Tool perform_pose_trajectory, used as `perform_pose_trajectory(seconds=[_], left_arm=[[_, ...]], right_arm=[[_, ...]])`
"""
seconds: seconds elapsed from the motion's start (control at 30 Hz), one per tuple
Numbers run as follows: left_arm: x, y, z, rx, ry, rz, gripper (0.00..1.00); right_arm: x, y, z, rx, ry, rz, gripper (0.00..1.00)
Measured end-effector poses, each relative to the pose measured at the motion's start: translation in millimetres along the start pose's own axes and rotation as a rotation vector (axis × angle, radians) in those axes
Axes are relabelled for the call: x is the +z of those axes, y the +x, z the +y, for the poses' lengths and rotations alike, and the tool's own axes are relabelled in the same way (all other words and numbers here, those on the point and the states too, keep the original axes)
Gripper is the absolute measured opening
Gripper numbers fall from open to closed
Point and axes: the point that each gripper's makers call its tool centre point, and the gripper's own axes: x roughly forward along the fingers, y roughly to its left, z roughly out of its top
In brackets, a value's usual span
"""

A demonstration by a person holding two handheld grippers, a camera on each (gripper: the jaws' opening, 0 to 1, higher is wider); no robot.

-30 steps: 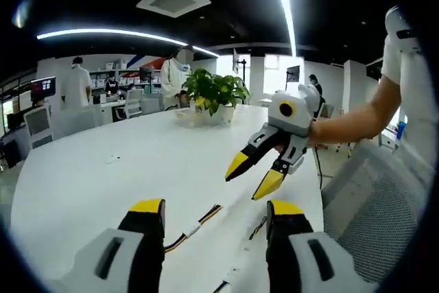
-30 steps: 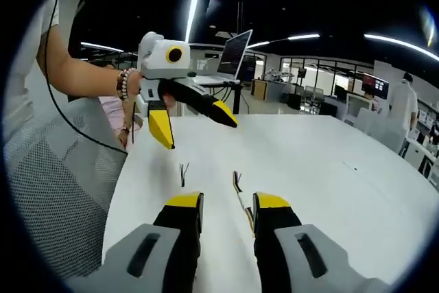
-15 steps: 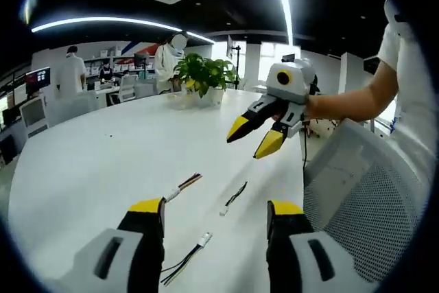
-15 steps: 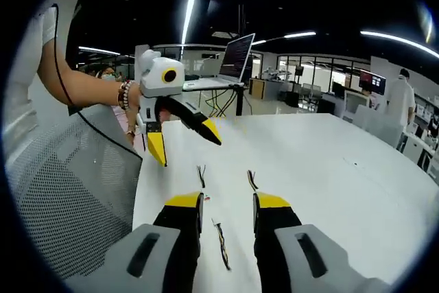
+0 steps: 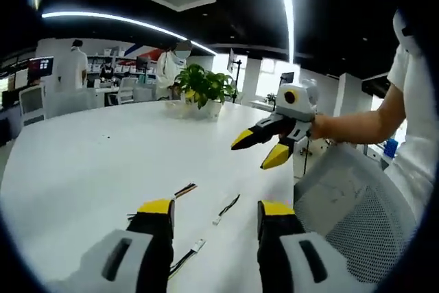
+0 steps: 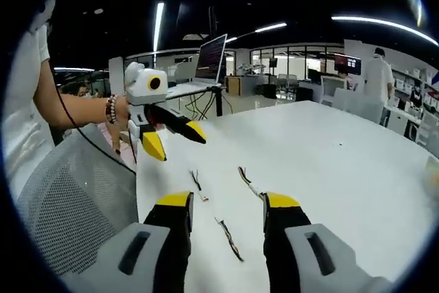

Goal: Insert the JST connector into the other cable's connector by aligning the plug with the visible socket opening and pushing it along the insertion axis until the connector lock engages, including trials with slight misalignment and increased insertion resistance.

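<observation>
Grippers raised, cables (image 5: 206,221) beyond open fingertips (image 5: 156,206)

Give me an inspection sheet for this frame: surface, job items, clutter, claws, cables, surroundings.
Surface: white table, bare around the work spot.
Job's things: three short cable pieces lie loose near the table edge: one with a white connector, a thin dark lead, one with multicoloured wires. None mated.
Clutter: nothing seen.
Claws: left claw open, held above the table, empty; right claw open, above the table, empty.
Cables: black cord hangs by the person's arm.
Surroundings: potted plant, laptop, mesh chair, people at desks behind.
</observation>
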Motion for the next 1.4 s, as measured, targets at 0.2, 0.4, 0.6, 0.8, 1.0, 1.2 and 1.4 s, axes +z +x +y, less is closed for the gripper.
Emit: perform_pose_trajectory(seconds=[0.2,0.4,0.6,0.8,1.0,1.2,1.4], left_arm=[[-19.0,-2.4,-1.6,-0.021,0.036,0.038,0.56],[-37.4,-1.8,8.2,-0.004,0.016,0.067,0.56],[-54.5,1.1,13.2,-0.003,-0.007,0.098,0.56],[-61.9,9.0,15.1,-0.005,-0.008,0.093,0.53],[-66.5,14.3,16.9,-0.012,0.011,0.115,0.53],[-68.4,19.0,19.5,-0.028,0.048,0.128,0.47],[-70.8,25.1,19.1,-0.064,0.04,0.128,0.4]], right_arm=[[-16.7,-1.3,2.5,-0.014,-0.014,0.044,0.29],[-27.5,7.3,6.0,0.014,0.0,0.069,0.33],[-49.4,20.4,27.2,0.101,-0.045,0.158,0.33],[-57.4,23.5,28.0,0.127,-0.081,0.192,0.32],[-59.3,23.0,22.1,0.125,-0.091,0.197,0.29],[-61.9,33.5,19.2,0.138,-0.134,0.217,0.26],[-68.1,45.3,15.9,0.148,-0.127,0.252,0.14]])
